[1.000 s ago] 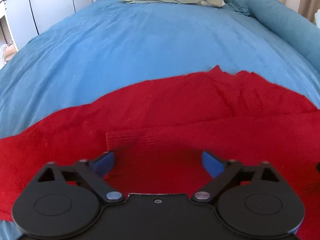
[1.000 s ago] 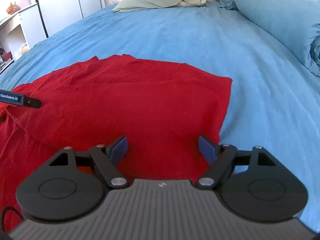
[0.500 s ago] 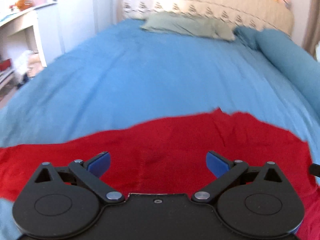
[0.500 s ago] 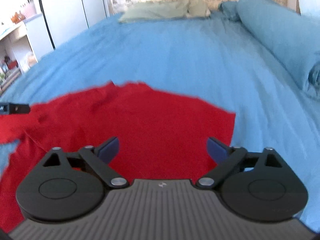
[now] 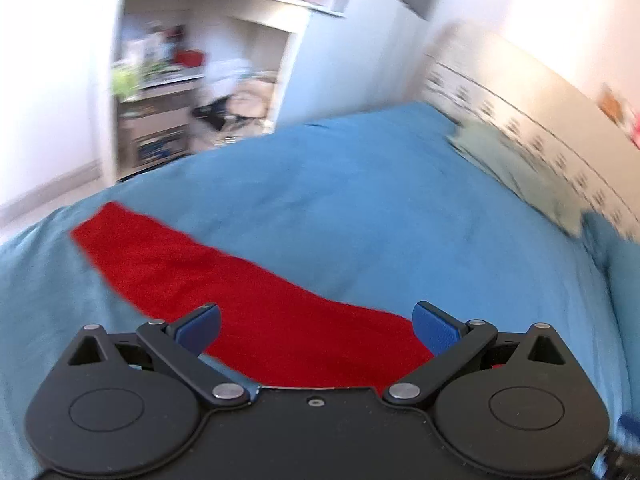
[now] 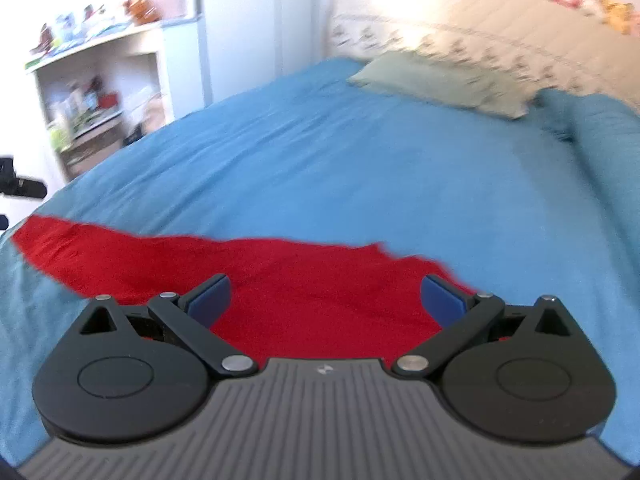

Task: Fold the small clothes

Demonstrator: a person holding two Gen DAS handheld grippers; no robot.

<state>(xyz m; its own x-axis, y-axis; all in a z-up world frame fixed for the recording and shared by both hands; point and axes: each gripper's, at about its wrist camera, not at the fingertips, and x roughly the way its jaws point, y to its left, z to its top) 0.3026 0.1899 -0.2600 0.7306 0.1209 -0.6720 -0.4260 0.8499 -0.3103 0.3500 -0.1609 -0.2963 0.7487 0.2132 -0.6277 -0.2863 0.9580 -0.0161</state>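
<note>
Red knit fabric, the small garment [image 5: 256, 300], lies flat on the blue bed cover [image 5: 360, 208], stretched in a long strip that runs from the near edge of the bed out toward its left side. In the right wrist view the same red garment [image 6: 304, 280] spreads below the camera, with a ragged far edge against the blue. The left gripper [image 5: 316, 326] hangs above the cloth with its jaws spread wide and nothing between the blue pads. The right gripper [image 6: 325, 298] is likewise wide apart and empty, clear of the fabric. Farther up the bed a grey-green pillow [image 6: 436, 80] rests against a pale quilted headboard [image 6: 500, 36], and a rolled blue duvet [image 6: 600, 128] lies along the right side. Beside the bed stands a white shelf unit [image 5: 192, 76]; its contents are too blurred to name, perhaps boxes and bottles.
</note>
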